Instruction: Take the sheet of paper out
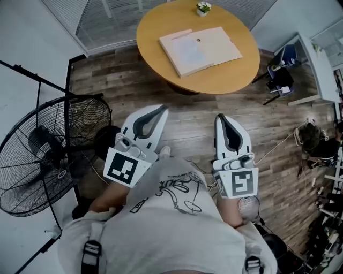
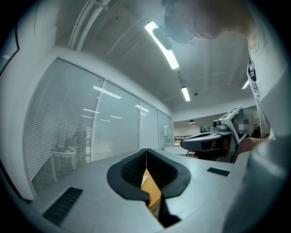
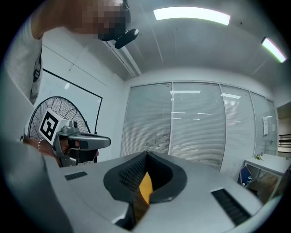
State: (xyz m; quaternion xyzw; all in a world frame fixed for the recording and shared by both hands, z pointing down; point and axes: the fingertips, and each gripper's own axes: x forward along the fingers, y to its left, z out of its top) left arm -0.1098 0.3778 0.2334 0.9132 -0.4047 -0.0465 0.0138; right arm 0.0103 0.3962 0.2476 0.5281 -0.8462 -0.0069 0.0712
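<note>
Both grippers are held level over the wooden floor, well short of the round wooden table [image 1: 155,27]. The left gripper [image 1: 161,109] has its jaws pressed together with nothing between them, and the right gripper [image 1: 221,116] is likewise closed and empty. A flat beige document envelope [image 1: 201,49] lies on the table; whether the pale patch on it is the sheet of paper cannot be told. A small potted plant [image 1: 203,8] stands at the table's far edge.

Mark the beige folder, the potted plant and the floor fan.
beige folder [image 1: 206,51]: head view, middle of its top face.
potted plant [image 1: 203,7]: head view, its leaves.
floor fan [image 1: 53,158]: head view, its wire guard.
</note>
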